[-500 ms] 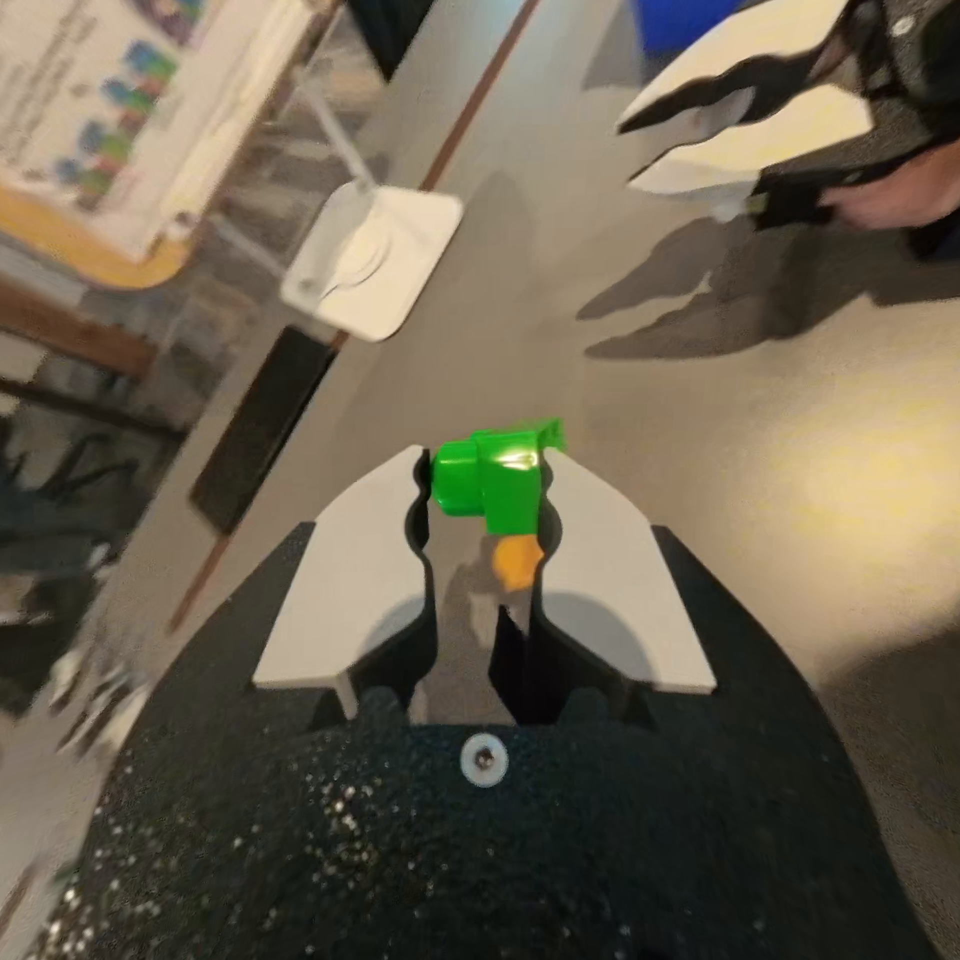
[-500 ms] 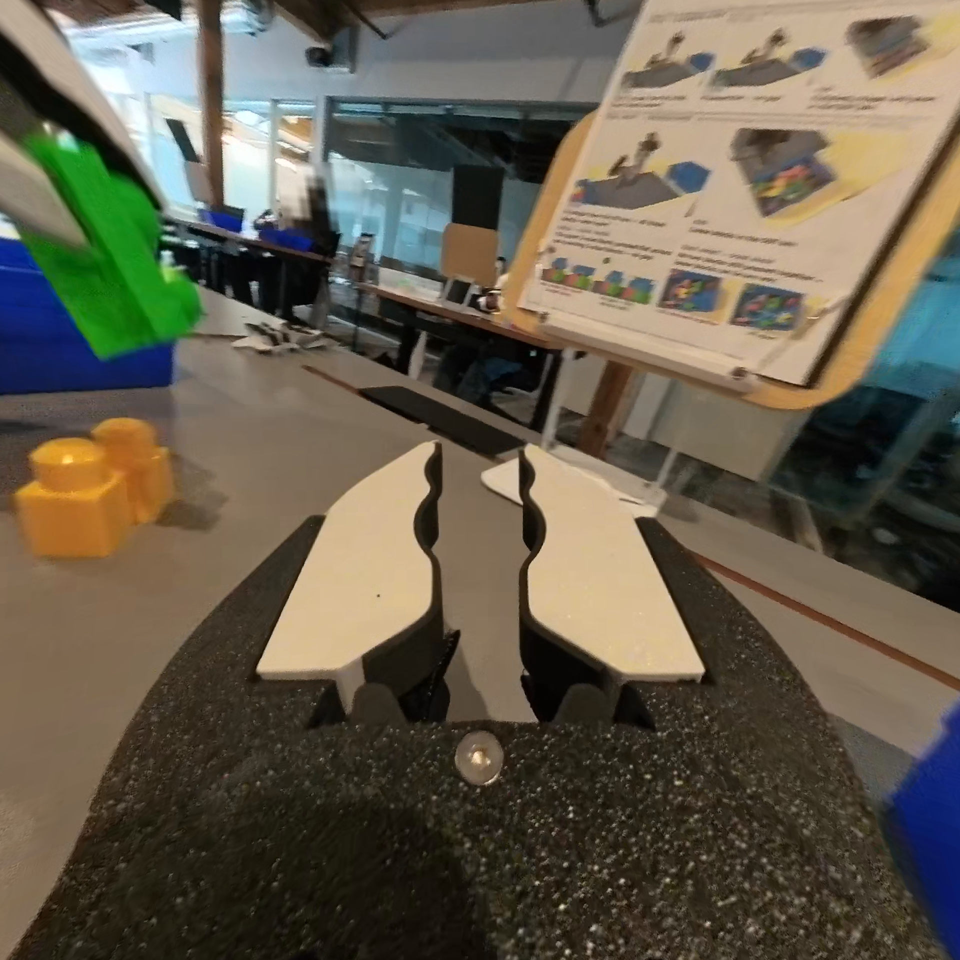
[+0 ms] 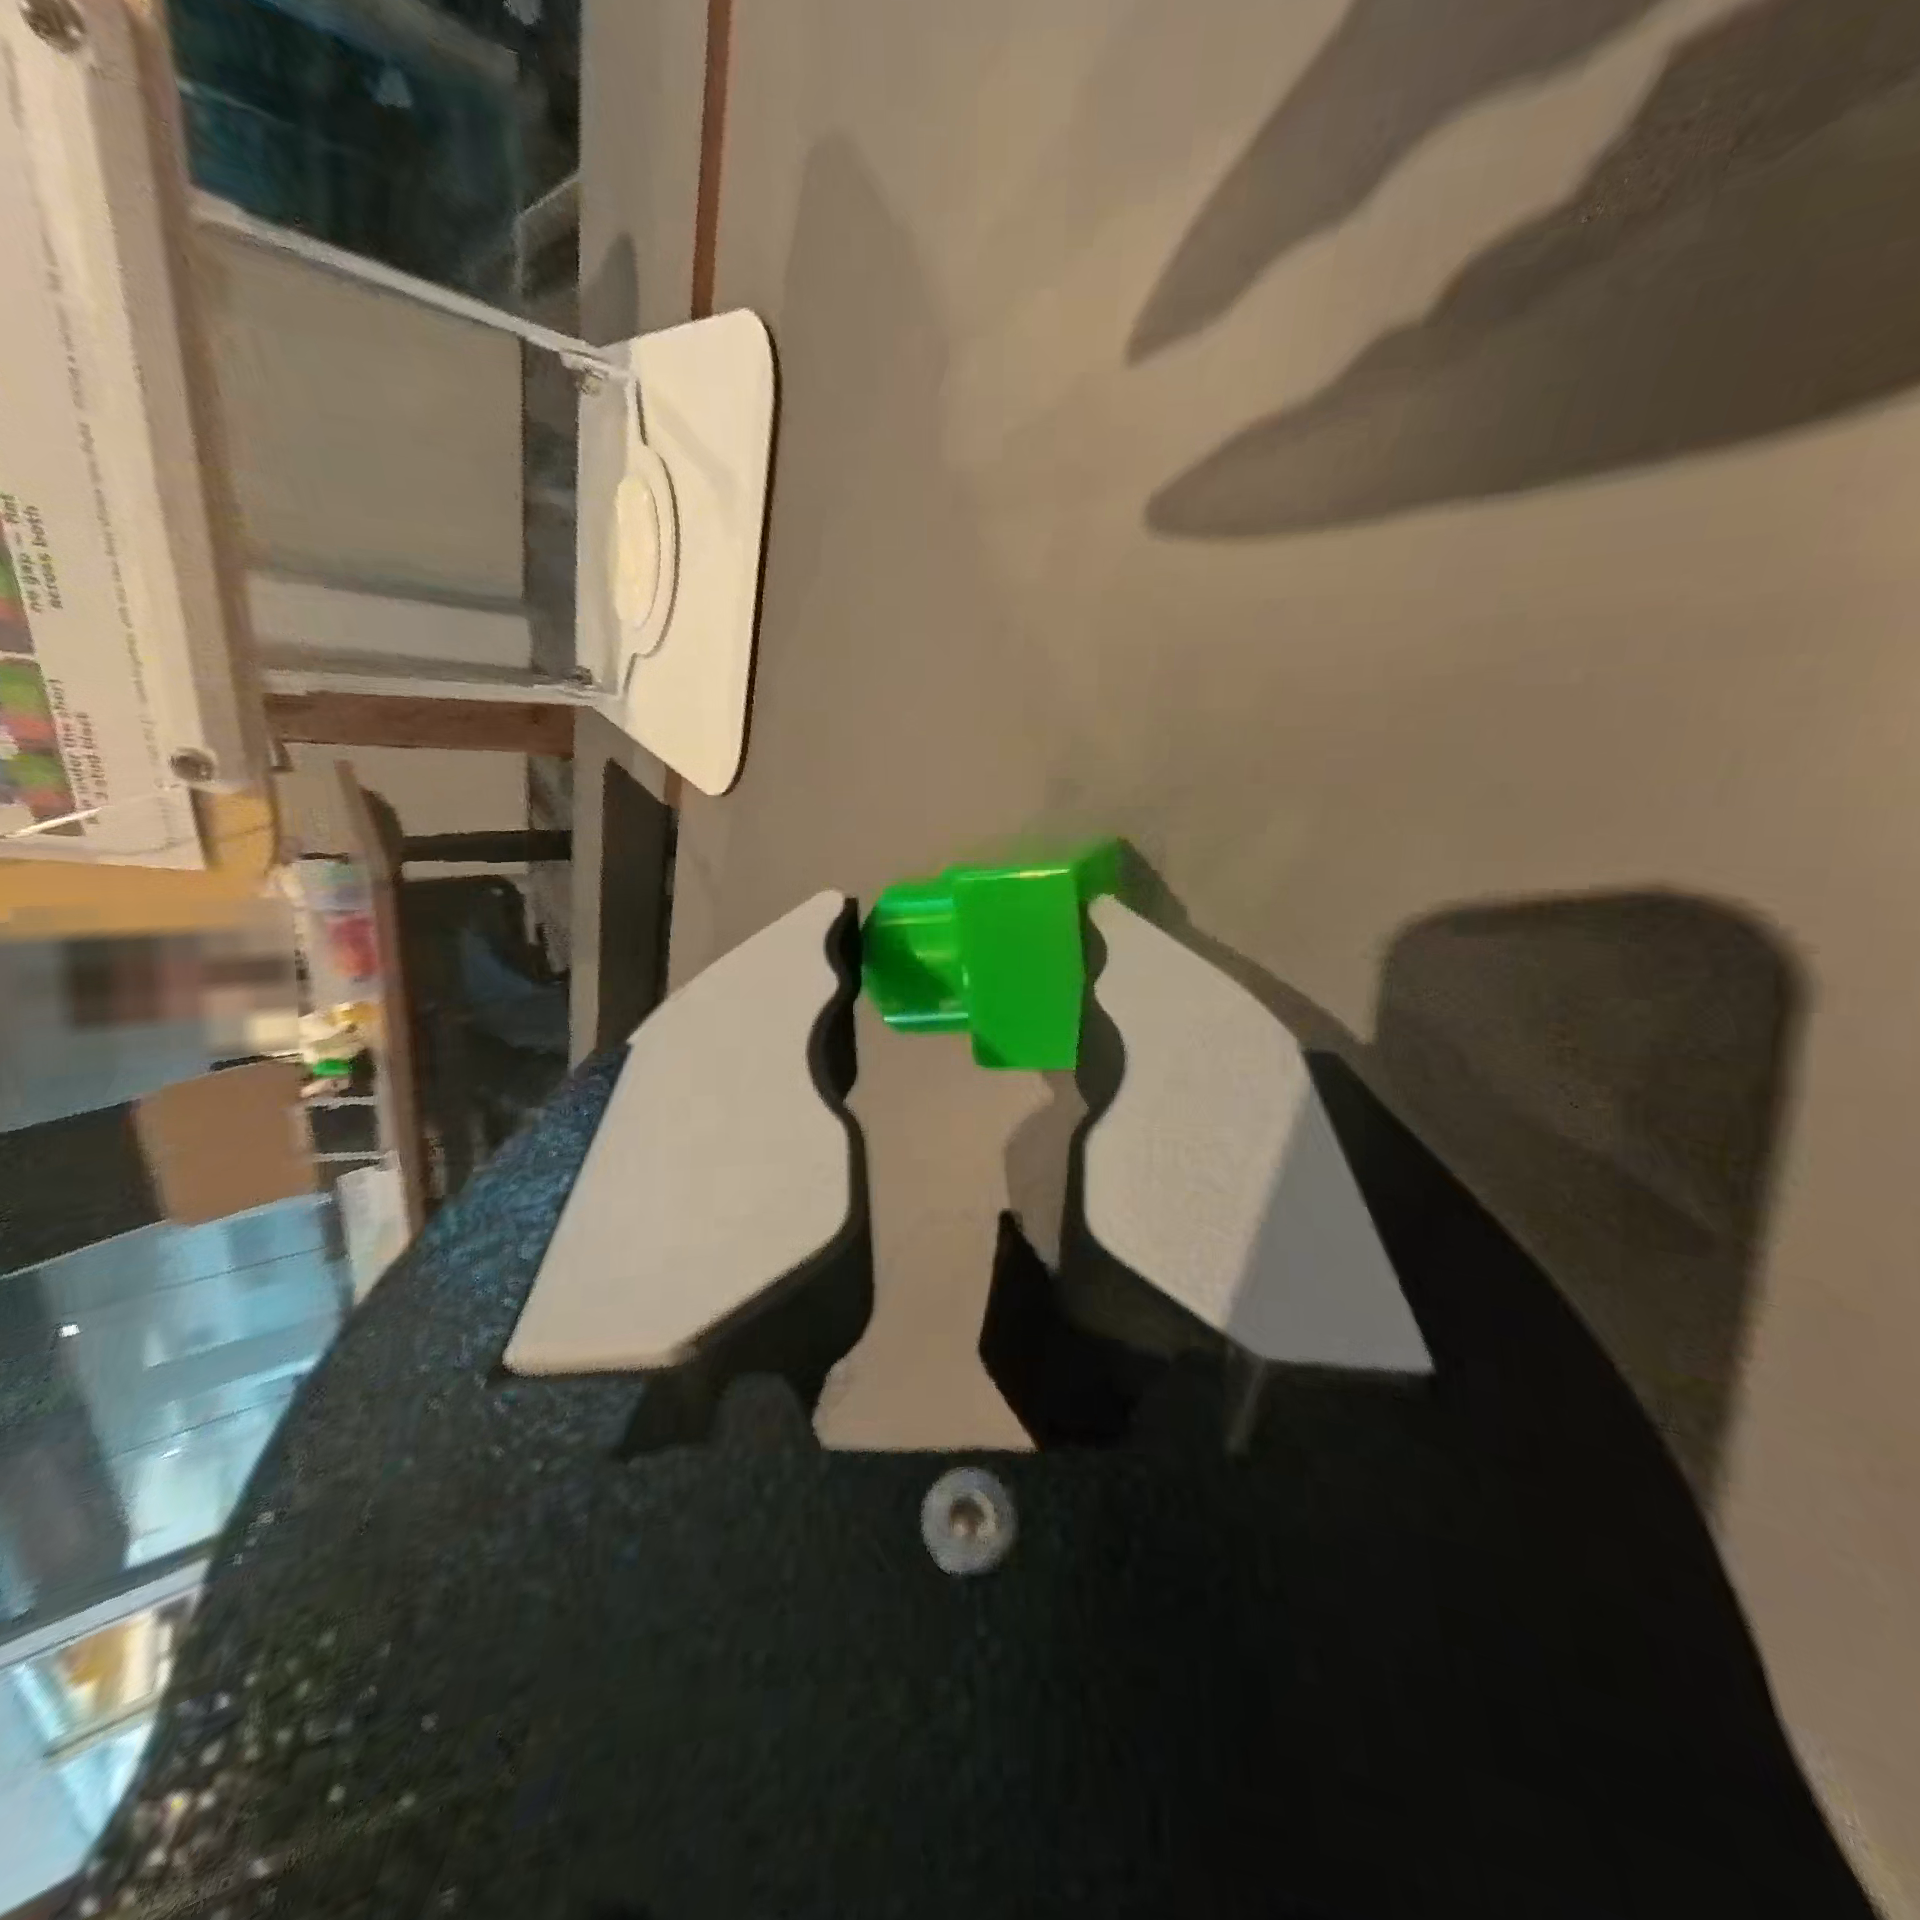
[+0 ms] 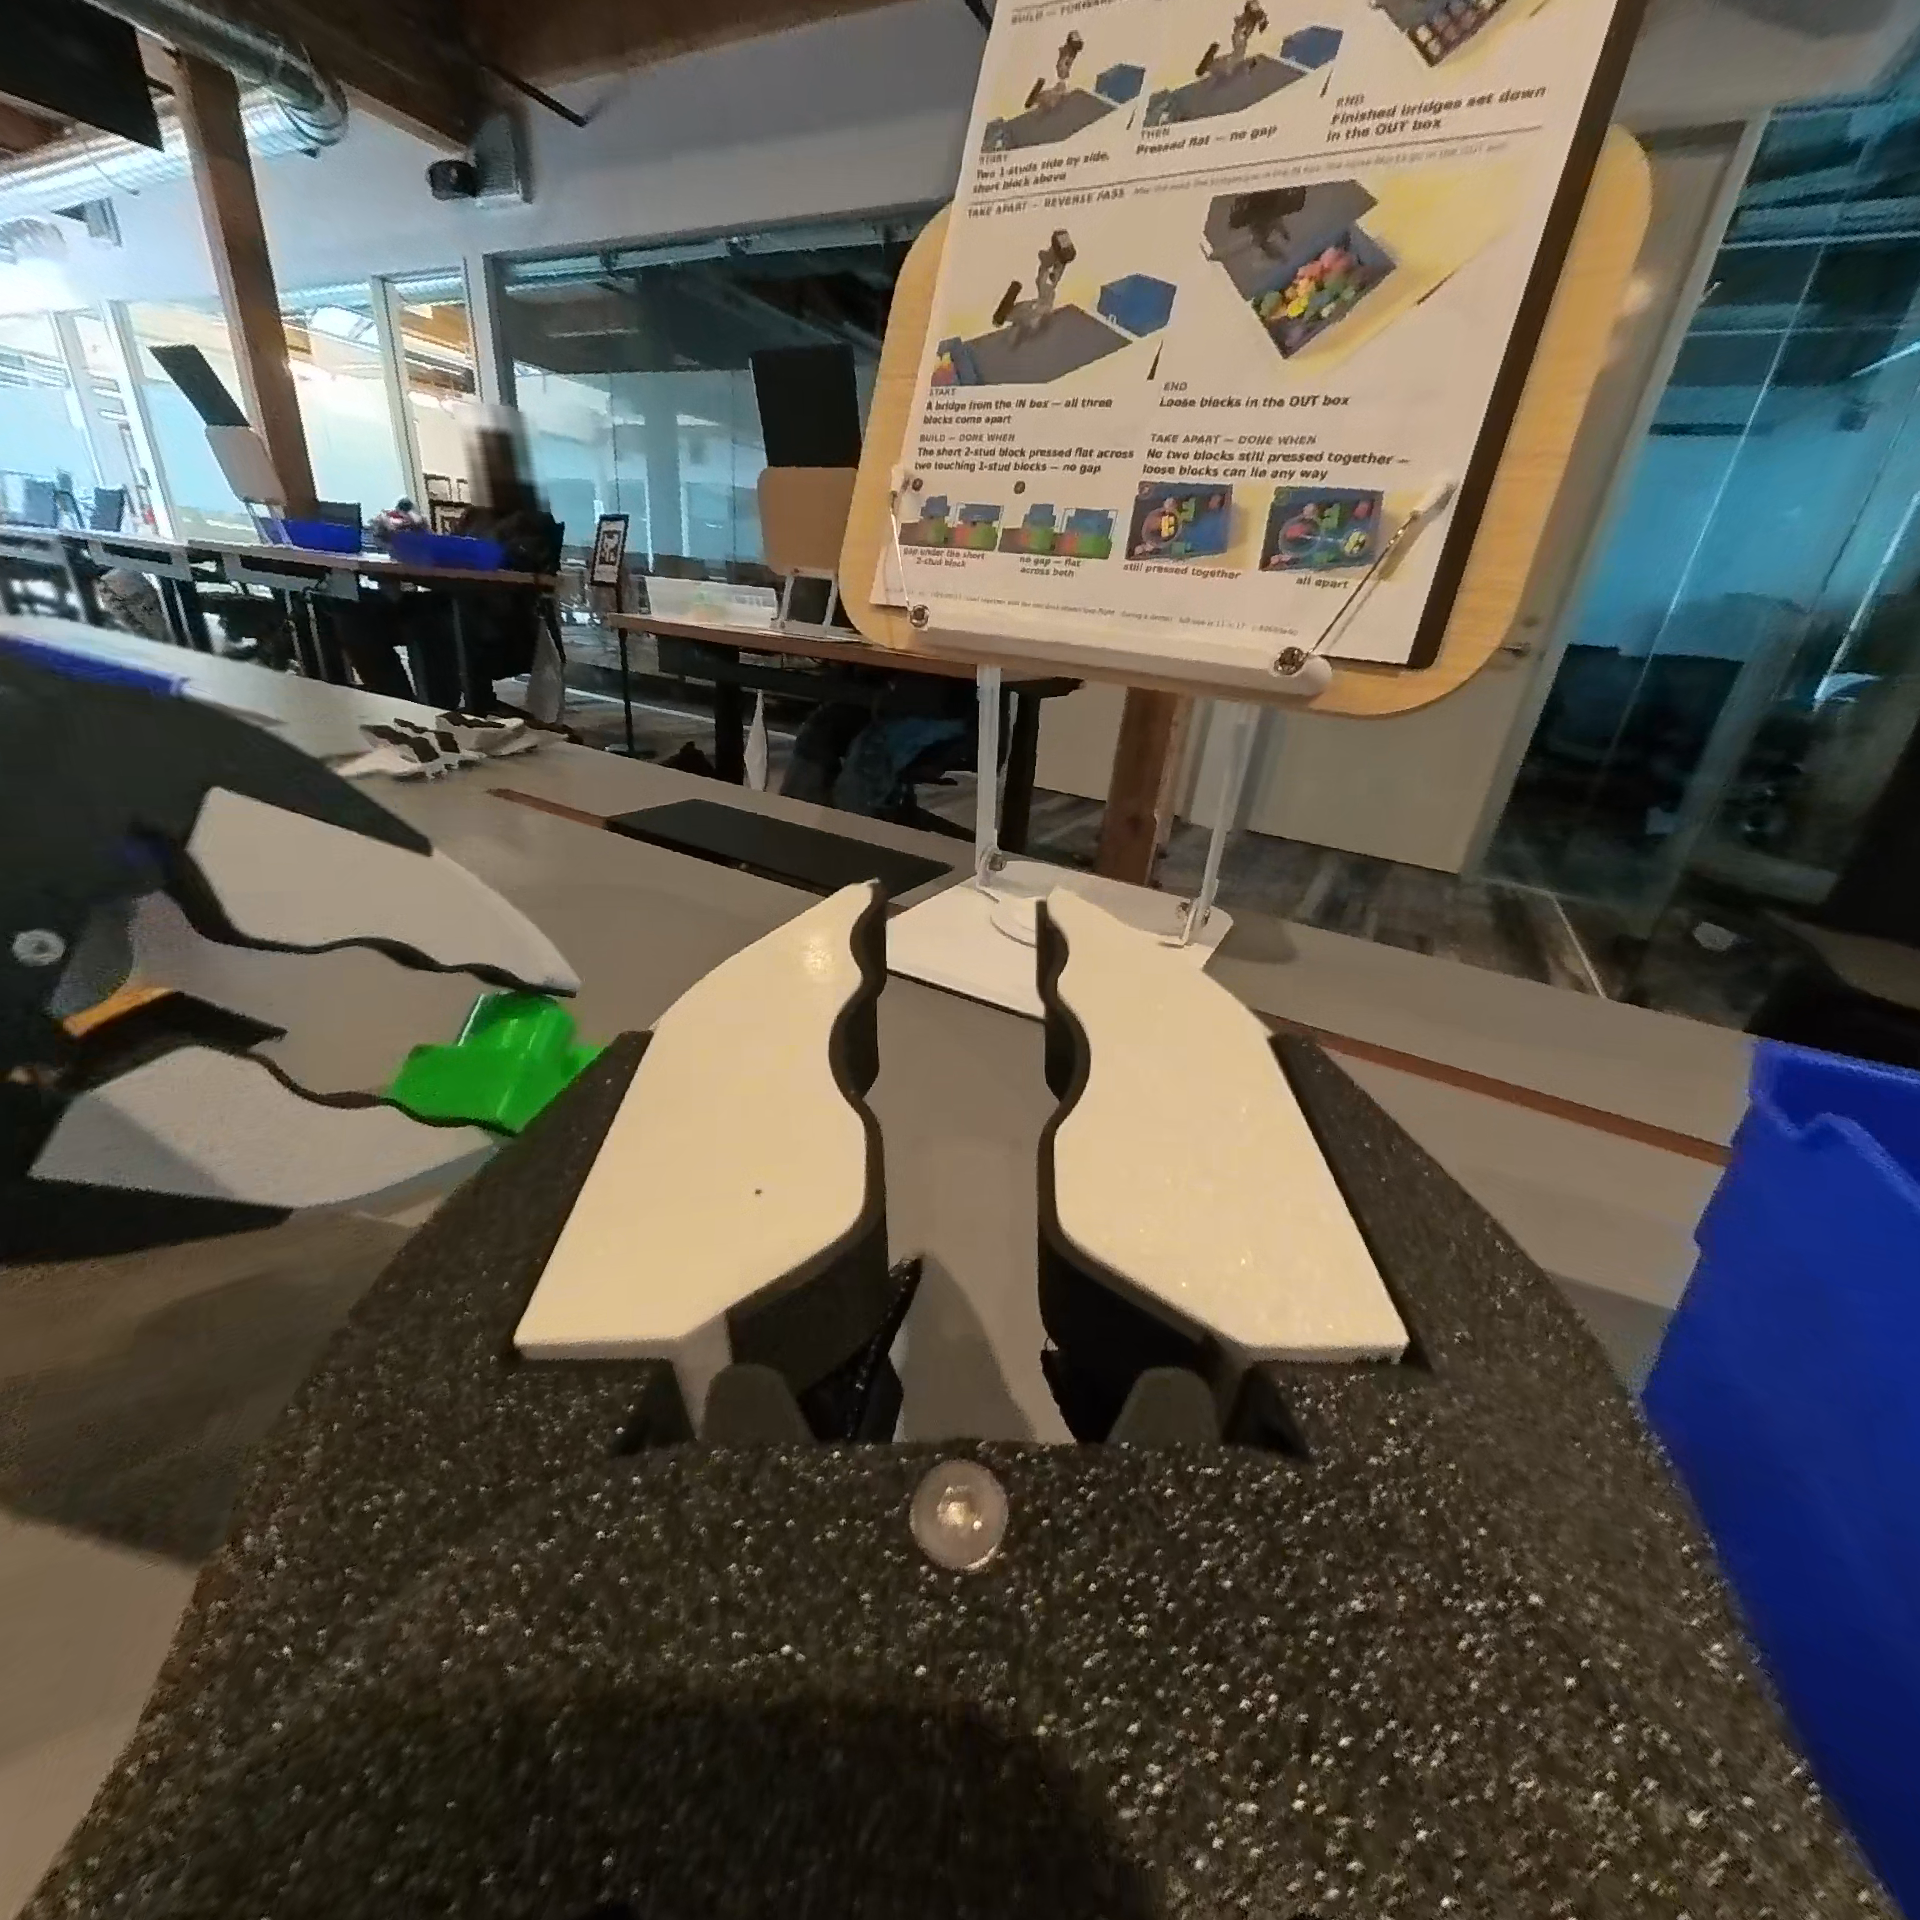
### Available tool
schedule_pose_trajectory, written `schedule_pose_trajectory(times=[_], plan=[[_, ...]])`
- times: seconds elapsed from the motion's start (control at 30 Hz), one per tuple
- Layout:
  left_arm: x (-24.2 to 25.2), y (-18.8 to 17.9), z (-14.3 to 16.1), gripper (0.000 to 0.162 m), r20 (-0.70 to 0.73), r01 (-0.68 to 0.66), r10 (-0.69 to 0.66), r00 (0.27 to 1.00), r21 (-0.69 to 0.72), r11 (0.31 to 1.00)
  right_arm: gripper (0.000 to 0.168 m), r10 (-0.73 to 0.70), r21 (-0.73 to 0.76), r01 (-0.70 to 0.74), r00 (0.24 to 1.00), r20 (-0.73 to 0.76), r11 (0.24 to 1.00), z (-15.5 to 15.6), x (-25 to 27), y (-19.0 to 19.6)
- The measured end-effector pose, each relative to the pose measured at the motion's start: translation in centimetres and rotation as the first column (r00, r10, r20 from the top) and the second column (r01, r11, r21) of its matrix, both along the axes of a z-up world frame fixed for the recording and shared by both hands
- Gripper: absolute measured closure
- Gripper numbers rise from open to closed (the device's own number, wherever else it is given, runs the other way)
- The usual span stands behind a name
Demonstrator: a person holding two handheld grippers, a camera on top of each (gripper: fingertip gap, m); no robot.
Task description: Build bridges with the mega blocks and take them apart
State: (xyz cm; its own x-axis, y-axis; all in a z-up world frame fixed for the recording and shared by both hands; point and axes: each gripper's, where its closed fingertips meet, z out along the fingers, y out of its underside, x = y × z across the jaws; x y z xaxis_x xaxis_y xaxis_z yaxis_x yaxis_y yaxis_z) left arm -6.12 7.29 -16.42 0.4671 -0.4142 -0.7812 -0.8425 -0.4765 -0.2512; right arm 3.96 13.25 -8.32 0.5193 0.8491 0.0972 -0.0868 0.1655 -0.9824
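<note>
Green block (image 3: 982, 971) is pinched only at the tips of the left gripper (image 3: 971, 935), just left of the right gripper (image 4: 961, 935), whose jaws are parted and empty; risk: shallow, off-centre grip could let it twist out mid-carry

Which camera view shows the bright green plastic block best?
The left wrist view: the bright green plastic block sits centred between the left gripper jaws. The right wrist view shows it at the left, partly hidden by those jaws.
</note>
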Motion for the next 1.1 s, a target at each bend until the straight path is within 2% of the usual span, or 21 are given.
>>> schedule_pose_trajectory(times=[0.1,0.2,0.37,0.47,0.57,0.63,0.73,0.83,0.97,1.1], plan=[[0.7,-0.4,-0.1,0.123,-0.030,0.017,-0.017,0.999,0.002,1.000,0.141,0.001,-0.009,-0.001,1.000,0.005,1.000,-0.2,0.0,0.1],[1.5,-1.1,-0.8,0.110,-0.016,0.013,-0.013,1.000,-0.027,1.000,0.141,0.009,-0.022,-0.008,1.000,0.011,1.000,-0.5,-0.1,0.2],[3.1,-2.7,-1.6,0.088,0.149,0.014,0.001,0.989,-0.094,0.995,0.141,0.025,-0.035,-0.025,0.999,0.022,0.999,-0.7,-0.3,0.1],[3.5,-3.5,-1.7,0.081,0.225,0.009,0.020,0.974,-0.127,0.992,0.140,0.032,-0.038,-0.031,0.999,0.026,0.999,-0.8,-0.5,0.0],[3.8,-4.0,-1.1,0.080,0.295,0.009,0.025,0.955,-0.116,0.993,0.140,0.037,-0.041,-0.036,0.999,0.038,0.999,-1.1,-0.6,0.0],[3.6,-4.6,0.4,0.080,0.340,0.002,0.022,0.940,-0.070,0.998,0.140,0.036,-0.034,-0.034,0.998,0.047,0.999,-1.1,-0.6,-0.1],[2.0,-7.0,3.3,0.082,0.492,-0.057,0.033,0.870,0.034,0.998,0.140,0.038,-0.017,-0.037,0.998,0.055,0.999,-0.9,-0.7,-0.3],[-1.9,-10.5,4.7,0.080,0.630,-0.195,0.085,0.772,0.107,0.975,0.140,0.064,-0.002,-0.064,0.996,0.061,0.998,-0.7,-1.3,-1.2],[-6.3,-14.2,2.8,0.074,0.714,-0.345,0.186,0.675,0.083,0.935,0.140,0.163,0.011,-0.165,0.984,0.076,0.986,-0.4,-3.0,-3.9],[-7.2,-14.9,-0.4,0.064,0.738,-0.317,0.213,0.641,0.002,0.948,0.141,0.335,0.013,-0.340,0.931,0.144,0.940,-0.8,-5.4,-8.1]])
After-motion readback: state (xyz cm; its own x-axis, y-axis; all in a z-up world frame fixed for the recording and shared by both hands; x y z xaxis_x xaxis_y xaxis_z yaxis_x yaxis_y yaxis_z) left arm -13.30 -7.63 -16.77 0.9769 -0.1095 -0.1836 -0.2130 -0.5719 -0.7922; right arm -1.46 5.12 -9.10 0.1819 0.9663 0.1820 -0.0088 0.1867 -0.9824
